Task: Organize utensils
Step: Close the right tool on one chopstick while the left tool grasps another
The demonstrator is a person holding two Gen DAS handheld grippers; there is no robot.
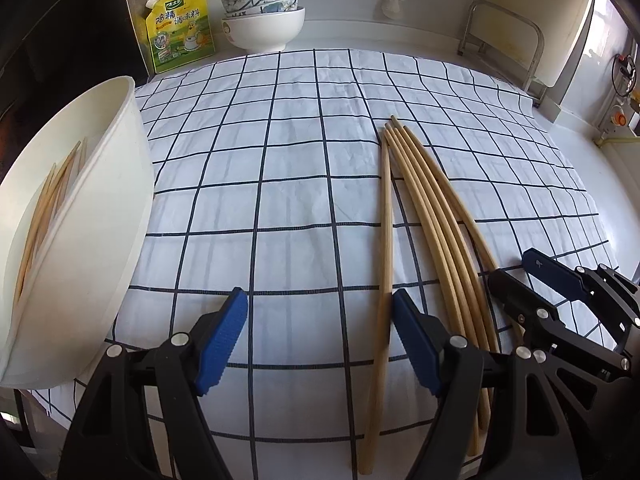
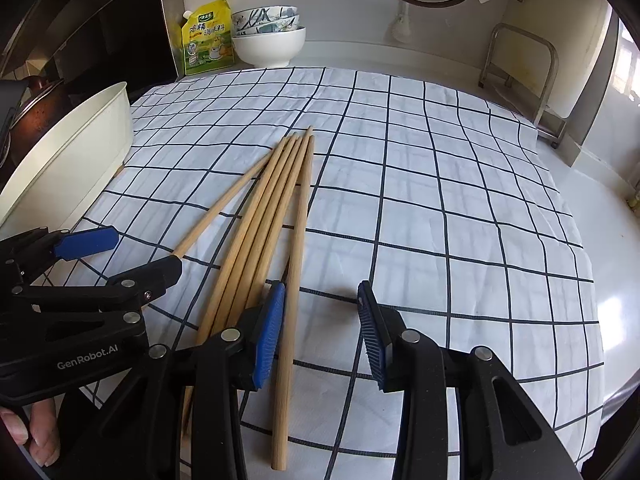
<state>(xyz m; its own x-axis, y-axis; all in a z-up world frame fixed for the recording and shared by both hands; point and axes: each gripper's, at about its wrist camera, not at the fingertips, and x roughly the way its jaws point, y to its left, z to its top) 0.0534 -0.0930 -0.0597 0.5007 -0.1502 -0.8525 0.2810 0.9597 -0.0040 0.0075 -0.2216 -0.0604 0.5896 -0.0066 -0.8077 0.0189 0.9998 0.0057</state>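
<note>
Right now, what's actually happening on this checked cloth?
A person is sorting chopsticks with two tools. Both the left hand-held gripper and the right hand-held gripper are open and empty, low over the checked cloth. Five loose chopsticks lie fanned on the cloth between them, ungrasped. A white tub at the left edge already holds a few chopsticks. Stacked bowls and a yellow seasoning pouch stand at the back.
</note>
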